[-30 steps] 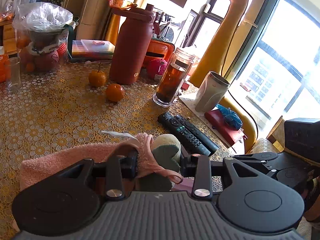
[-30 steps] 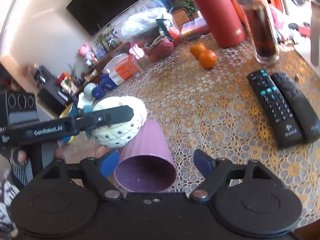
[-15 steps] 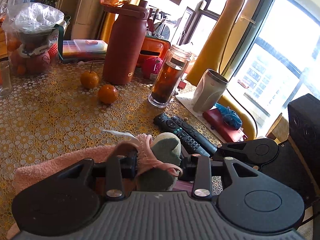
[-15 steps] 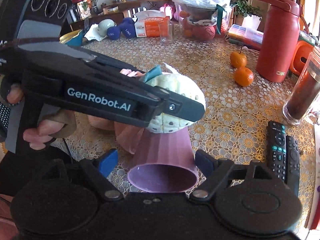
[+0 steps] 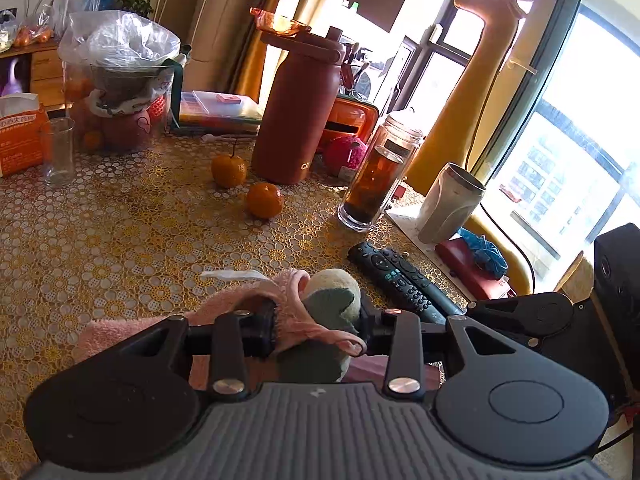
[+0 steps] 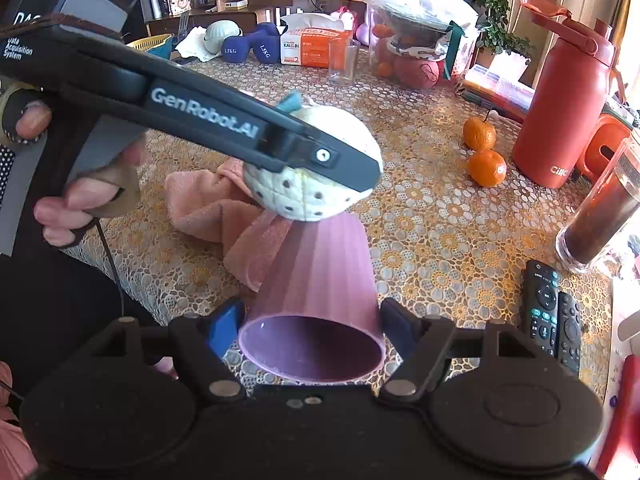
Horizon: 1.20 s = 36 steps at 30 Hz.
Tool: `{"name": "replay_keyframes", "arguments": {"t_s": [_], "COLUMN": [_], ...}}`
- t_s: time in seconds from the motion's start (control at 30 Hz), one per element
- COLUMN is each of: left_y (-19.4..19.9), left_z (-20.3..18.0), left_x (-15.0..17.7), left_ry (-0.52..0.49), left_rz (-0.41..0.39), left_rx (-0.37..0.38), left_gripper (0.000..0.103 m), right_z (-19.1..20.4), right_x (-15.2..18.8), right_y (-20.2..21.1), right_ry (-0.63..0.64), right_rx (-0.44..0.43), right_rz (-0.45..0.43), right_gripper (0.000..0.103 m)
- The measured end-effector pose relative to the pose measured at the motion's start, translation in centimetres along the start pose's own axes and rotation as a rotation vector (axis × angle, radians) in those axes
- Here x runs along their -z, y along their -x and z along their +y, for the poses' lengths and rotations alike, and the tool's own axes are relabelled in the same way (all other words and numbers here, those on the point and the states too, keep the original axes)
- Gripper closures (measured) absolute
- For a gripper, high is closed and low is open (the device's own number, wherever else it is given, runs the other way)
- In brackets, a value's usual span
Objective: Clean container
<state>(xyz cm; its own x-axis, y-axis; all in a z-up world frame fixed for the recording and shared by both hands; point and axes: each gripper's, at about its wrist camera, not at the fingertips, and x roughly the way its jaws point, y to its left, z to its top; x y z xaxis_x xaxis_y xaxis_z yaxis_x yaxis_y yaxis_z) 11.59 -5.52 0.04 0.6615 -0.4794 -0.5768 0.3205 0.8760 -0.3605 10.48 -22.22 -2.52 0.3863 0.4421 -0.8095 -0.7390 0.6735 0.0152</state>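
A ribbed purple cup (image 6: 320,272) lies sideways in my right gripper (image 6: 312,324), which is shut on it near the rim, open mouth facing the camera. My left gripper (image 5: 318,320) is shut on a round sponge (image 5: 332,296), cream with a green face and a pink loop. In the right wrist view the perforated sponge (image 6: 312,196) rests against the cup's far closed end, under a left finger (image 6: 320,156). A hand (image 6: 80,204) holds the left gripper's handle. Only a sliver of the cup (image 5: 368,368) shows in the left wrist view.
A pink towel (image 6: 208,208) lies on the patterned tablecloth (image 6: 420,216) under the sponge. Two remotes (image 6: 552,312), a glass jar of dark tea (image 6: 600,216), two oranges (image 6: 484,152), a red flask (image 6: 564,108) and an empty glass (image 6: 342,60) stand around.
The left gripper with the sponge has come across in front of the right camera and settled on the cup's closed end. The cup has swung to point further up the table.
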Motion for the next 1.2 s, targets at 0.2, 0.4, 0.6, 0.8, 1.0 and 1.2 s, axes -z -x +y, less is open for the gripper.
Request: {"name": "replay_keyframes", "arguments": {"t_s": [0.2,0.4,0.6,0.8,1.0,1.2], "left_y": [3.1,2.4,0.5,-0.9,-1.9,-0.2], "left_z": [0.2,-1.0,-0.6,1.4,4.3,4.7], "left_x": [1.7,3.0,3.5,4.0,4.9,4.5], "left_ry": [0.007,0.037,0.036,0.047,0.098,0.096], "left_rz": [0.002,0.063,0.102,0.133,0.163,0.133], "left_rx": [0.07,0.175,0.123,0.027,-0.033,-0.054], "left_gripper": [0.066,0.066,0.066,0.066,0.066,0.066], "right_z": [-1.0,-1.4,-2.0,-2.5,-2.5,-2.3], "right_x": [0.3,0.8,1.8,2.1,2.2,1.8], "right_y": [0.4,1.1,0.6,0.6,0.8,1.2], "right_ry": [-0.078,-0.129,-0.173,-0.202,-0.203,-0.195], "right_rx": [-0.029,-0.073,-0.076,-0.083,-0.083,-0.063], "right_rz": [-0.048,-0.099,-0.09,-0.102,-0.112,-0.131], "right_gripper": [0.029,0.03,0.03,0.03,0.03,0.031]}}
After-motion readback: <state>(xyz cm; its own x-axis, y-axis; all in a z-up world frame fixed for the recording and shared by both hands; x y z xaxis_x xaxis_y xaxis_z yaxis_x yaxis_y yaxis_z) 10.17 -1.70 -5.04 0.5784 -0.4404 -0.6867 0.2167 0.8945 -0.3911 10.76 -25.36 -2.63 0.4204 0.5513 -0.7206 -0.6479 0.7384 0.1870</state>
